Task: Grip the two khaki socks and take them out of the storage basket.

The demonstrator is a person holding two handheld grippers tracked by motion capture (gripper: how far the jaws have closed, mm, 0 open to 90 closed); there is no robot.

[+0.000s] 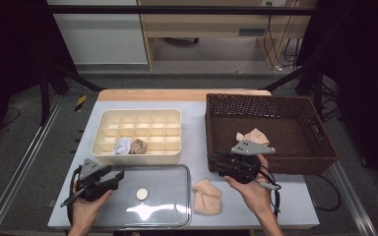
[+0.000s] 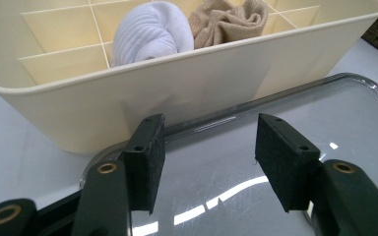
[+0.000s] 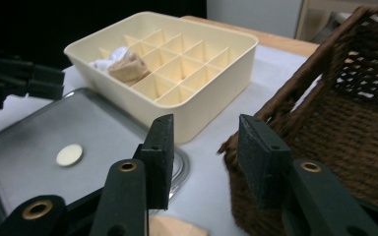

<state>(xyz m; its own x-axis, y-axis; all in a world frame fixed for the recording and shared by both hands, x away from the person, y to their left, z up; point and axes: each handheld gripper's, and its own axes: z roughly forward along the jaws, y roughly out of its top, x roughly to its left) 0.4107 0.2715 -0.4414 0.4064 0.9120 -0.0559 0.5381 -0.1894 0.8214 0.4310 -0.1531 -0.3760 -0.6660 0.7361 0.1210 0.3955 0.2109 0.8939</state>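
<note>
A cream divided tray [image 1: 103, 132] holds a rolled white sock [image 1: 123, 145] and a rolled beige sock [image 1: 139, 146] in its near compartments. In front of it lies a clear lid [image 1: 167, 206] with a white disc [image 1: 141, 193] on it. My left gripper [image 1: 117, 177] hovers open over the lid's left end, nothing between its pads. In the left gripper view, the left gripper [image 2: 206, 142] faces the tray wall [image 2: 128, 103], the white sock [image 2: 150, 37] and the beige sock [image 2: 226, 22]. My right gripper [image 1: 214, 162] is open and empty by the basket's near left corner. A loose beige sock [image 1: 207, 196] lies flat below it.
A brown wicker basket [image 1: 320, 147] stands at the right with another beige sock [image 1: 252, 136] inside. In the right gripper view, the right gripper [image 3: 202, 142] has the basket corner [image 3: 334, 128] close on its right and the tray [image 3: 211, 93] ahead.
</note>
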